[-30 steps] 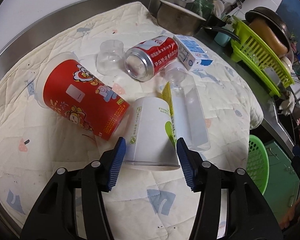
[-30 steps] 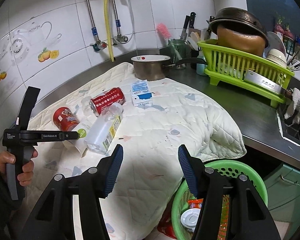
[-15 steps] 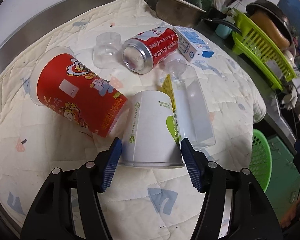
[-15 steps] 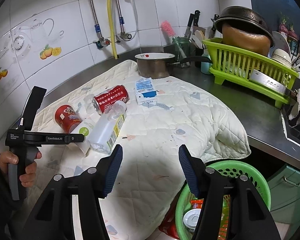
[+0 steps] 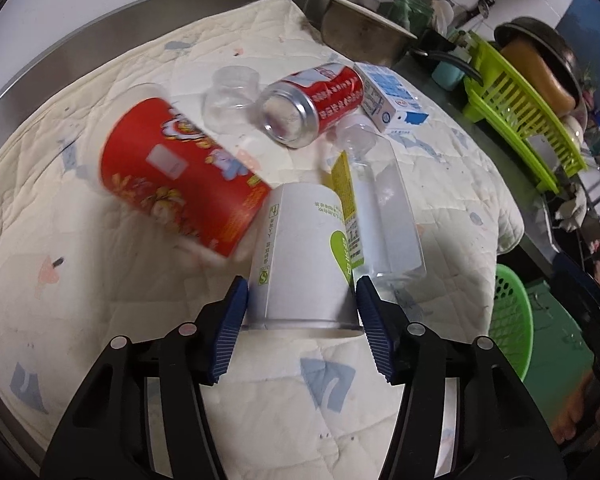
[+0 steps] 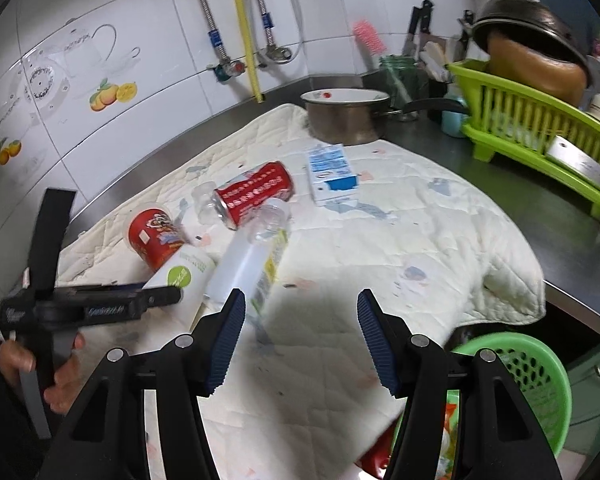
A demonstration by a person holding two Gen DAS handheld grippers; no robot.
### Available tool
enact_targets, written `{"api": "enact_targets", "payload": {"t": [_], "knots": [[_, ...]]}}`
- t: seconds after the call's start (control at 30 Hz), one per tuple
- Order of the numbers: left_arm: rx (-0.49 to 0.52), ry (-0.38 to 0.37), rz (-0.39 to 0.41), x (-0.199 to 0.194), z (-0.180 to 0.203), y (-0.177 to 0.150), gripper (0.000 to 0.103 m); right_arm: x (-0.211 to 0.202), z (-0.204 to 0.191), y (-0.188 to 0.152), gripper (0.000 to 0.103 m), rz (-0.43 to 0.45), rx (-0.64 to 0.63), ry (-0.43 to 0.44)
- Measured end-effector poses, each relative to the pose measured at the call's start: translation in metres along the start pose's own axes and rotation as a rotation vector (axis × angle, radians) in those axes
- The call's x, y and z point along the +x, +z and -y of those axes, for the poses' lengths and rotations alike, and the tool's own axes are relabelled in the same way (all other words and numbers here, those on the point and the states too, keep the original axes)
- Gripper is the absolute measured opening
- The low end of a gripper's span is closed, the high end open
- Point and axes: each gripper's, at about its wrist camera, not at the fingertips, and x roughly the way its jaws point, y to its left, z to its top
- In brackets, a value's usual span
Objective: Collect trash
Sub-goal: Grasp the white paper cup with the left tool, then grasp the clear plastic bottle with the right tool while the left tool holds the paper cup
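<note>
A white paper cup (image 5: 302,256) lies on its side on the quilted cloth (image 5: 100,288), its wide rim between the blue pads of my left gripper (image 5: 300,300), which touch both of its sides. Around it lie a red paper cup (image 5: 180,176), a clear plastic bottle (image 5: 384,208), a red can (image 5: 312,104), a small clear cup (image 5: 232,92) and a blue-white carton (image 5: 392,100). My right gripper (image 6: 300,312) is open and empty above the cloth's front. The white cup (image 6: 182,276) and my left gripper (image 6: 172,296) show at left in the right wrist view.
A green basket (image 6: 520,384) holding trash stands below the counter edge at right. A metal pot (image 6: 344,116), a green dish rack (image 6: 540,128) with pans and a utensil jar stand at the back. Tiled wall with pipes behind.
My left gripper moved forward around the white cup's rim, and its pads now touch the cup. The red cup shifted slightly. My right gripper drifted left and nearer the cloth.
</note>
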Motion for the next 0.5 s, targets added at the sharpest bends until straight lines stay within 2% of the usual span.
{"api": "enact_targets", "payload": {"t": [0.23, 0.5], "knots": [[-0.024, -0.022, 0.056, -0.032, -0.011, -0.011, 0.055, 0.054, -0.025, 0.027, 0.056, -0.105, 0.052, 0.086], [-0.026, -0.045, 0.091, -0.053, -0.017, -0.021, 0.055, 0.119, -0.046, 0.041, 0.056, -0.210, 0.073, 0.060]]}}
